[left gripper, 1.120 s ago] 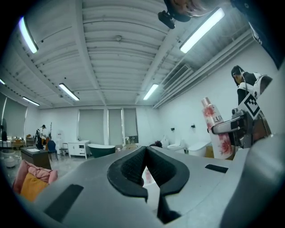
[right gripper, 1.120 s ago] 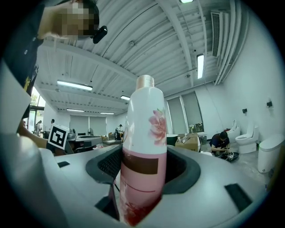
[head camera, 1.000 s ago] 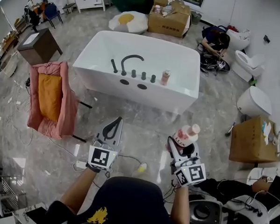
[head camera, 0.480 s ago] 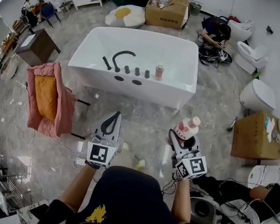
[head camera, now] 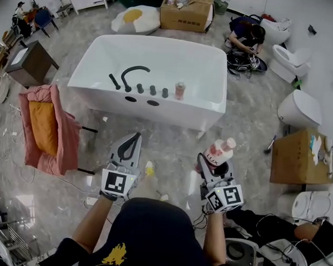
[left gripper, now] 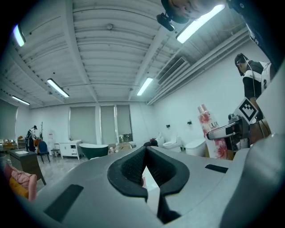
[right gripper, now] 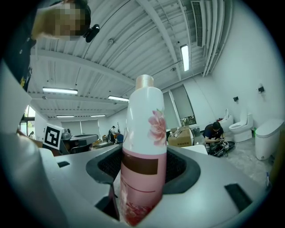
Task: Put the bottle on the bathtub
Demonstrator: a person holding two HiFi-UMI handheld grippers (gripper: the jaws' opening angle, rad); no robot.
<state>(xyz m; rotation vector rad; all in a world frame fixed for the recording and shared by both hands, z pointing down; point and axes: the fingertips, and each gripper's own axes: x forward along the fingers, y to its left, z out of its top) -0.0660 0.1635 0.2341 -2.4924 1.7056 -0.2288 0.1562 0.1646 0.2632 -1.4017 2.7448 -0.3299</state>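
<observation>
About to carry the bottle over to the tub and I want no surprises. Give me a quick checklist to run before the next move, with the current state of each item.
1. Grip on the bottle by the right gripper: ok, upright between the jaws.
2. The cap in place: ok.
3. Nothing in the left gripper: ok, jaws together.
4. Free spot on the bathtub rim: ok, bare to the right of the other bottle.
5. Reach to the bathtub: not ok, open floor lies between.
</observation>
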